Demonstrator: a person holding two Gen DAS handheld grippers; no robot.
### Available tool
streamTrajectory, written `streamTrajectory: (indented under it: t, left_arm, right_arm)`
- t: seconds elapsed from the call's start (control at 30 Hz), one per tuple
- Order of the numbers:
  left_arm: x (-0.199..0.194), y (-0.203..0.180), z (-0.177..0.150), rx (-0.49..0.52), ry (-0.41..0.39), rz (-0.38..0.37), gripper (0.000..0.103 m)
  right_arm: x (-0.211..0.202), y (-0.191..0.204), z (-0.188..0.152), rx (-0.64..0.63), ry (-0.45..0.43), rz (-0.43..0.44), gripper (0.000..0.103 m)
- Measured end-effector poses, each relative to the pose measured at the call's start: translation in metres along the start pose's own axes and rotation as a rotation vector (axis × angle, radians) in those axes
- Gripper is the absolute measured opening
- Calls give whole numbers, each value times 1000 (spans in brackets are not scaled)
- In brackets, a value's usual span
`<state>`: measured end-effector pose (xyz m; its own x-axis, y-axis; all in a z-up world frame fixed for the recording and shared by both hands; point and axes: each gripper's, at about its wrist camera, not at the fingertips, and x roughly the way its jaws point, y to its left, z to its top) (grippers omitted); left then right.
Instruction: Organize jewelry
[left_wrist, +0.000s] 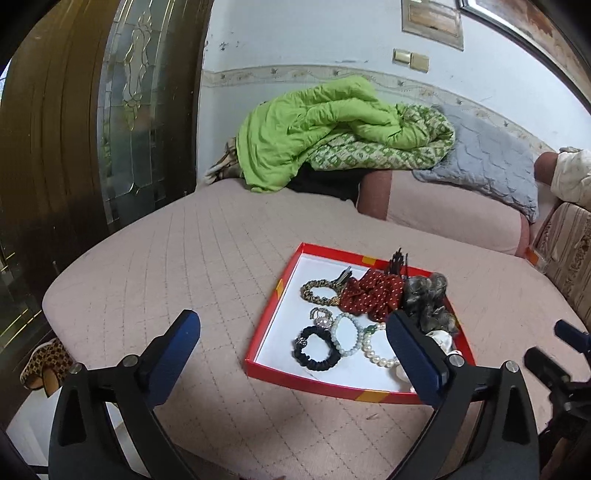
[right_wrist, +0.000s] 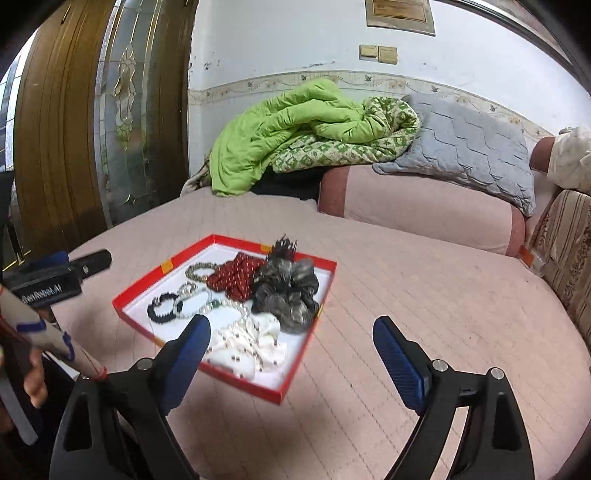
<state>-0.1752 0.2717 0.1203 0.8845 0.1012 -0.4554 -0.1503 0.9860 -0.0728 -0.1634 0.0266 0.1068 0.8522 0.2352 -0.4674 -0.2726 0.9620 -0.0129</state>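
Both grippers, left gripper (left_wrist: 291, 343) and right gripper (right_wrist: 291, 347), are hovering with fingers spread, empty; tray (left_wrist: 271, 295) is lying ahead on the bed (left_wrist: 184, 251), nearer the left.

Both views are lit softly and evenly by daylight, without glare. Slight motion blur is seen on the red-rimmed shallow cardboard tray (right_wrist: 137, 312) in the right view. Strong fisheye bending and dark corners are seen at the edges, where the brown wooden door (left_wrist: 48, 147) is curved.
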Motion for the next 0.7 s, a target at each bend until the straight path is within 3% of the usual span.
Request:
streamTrajectory:
  t: [0.27,0.53,0.7]
  left_arm:
    - [-2,-11,-5,39,33,41,103]
    - [-17,-13,-16,7,-52,118,103]
    - [-12,-22,-14,42,-32,170,103]
  right_arm:
    - [-3,0,-9,16,21,21,93]
    - [-18,-11,-19,56,33,25,93]
    - [-13,-15,-20,83,59,22,93]
